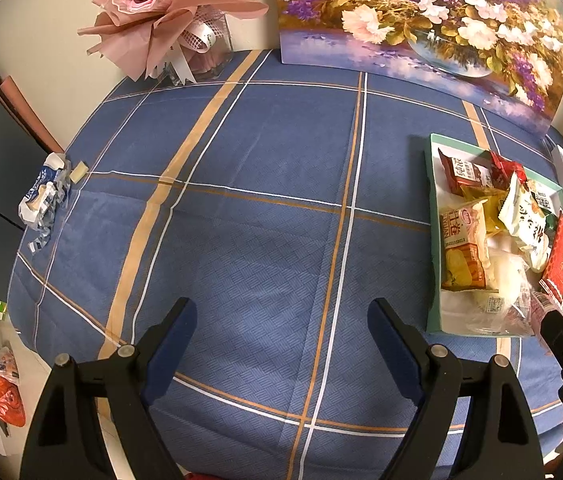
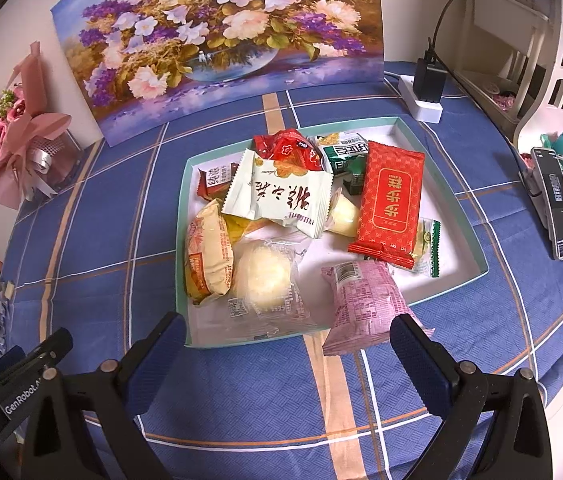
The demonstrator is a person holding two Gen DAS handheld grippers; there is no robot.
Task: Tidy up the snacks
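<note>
Snacks (image 2: 277, 200) in tray (image 2: 457, 188), painting (image 2: 217, 40) behind

- One shallow tray (image 2: 447, 184) with a pale green rim.
- About ten snack packets in or on the tray; the pile overlaps, so the exact number is unclear.
- One pink packet (image 2: 365, 304) lying over the tray's near rim.
- One red packet (image 2: 391, 200) inside the tray.
- One flower painting (image 2: 217, 40) behind the tray.
- One pink bouquet (image 2: 13, 136) left of the tray.
- One crumpled wrapper (image 1: 43, 194) far left of the tray.
- One power strip (image 2: 421, 100) behind the tray, with one black plug (image 2: 429, 76) in it.
- Two grippers: the left gripper (image 1: 281, 332) and the right gripper (image 2: 287, 344).
</note>
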